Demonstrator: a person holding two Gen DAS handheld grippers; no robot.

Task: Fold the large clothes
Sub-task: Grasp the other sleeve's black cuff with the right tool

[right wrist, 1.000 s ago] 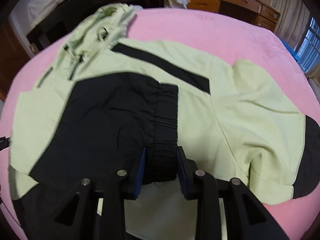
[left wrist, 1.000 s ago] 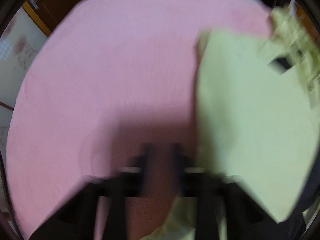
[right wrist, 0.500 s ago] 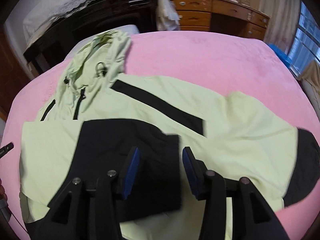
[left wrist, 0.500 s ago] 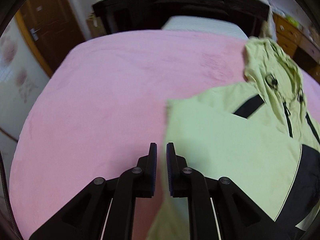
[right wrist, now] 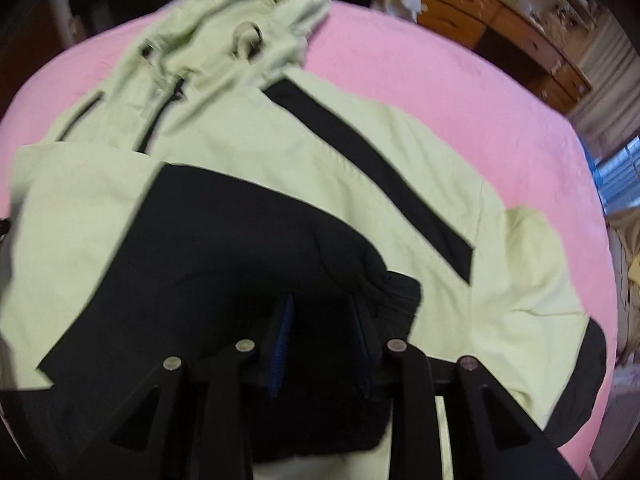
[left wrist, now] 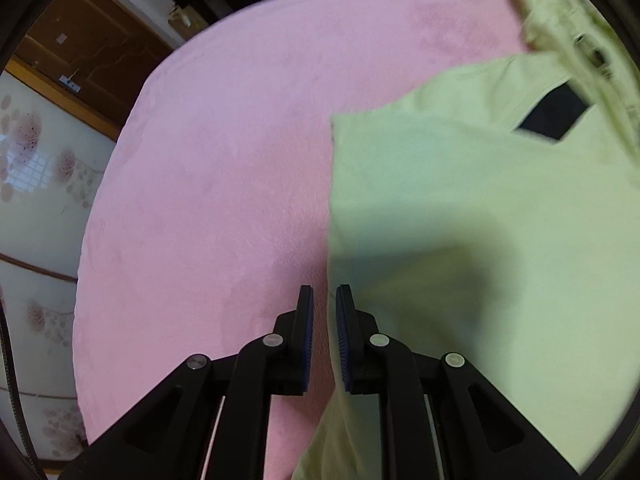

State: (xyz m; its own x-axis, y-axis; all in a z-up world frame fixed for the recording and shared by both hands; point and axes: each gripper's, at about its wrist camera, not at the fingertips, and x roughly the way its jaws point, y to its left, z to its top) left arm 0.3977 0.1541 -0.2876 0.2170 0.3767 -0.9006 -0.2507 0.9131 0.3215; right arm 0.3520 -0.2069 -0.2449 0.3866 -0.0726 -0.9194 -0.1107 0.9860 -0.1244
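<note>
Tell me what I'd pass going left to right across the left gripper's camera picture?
Flowered wall panel → pink bedspread → left gripper, jaws slightly apart, nothing between → pale green jacket → its black patch.

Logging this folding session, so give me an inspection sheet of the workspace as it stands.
Surface: pink blanket, smooth.
Job's things: pale green hooded jacket lying flat, black sleeve folded across its front.
Clutter: nothing seen.
Grippers: left claw has just been opening, nothing between its jaws; right claw has just been closing, black sleeve between them, seemingly pinched.
Cables: thin dark cord at the left view's edge.
Surroundings: wooden door, wooden drawers, window.
</note>
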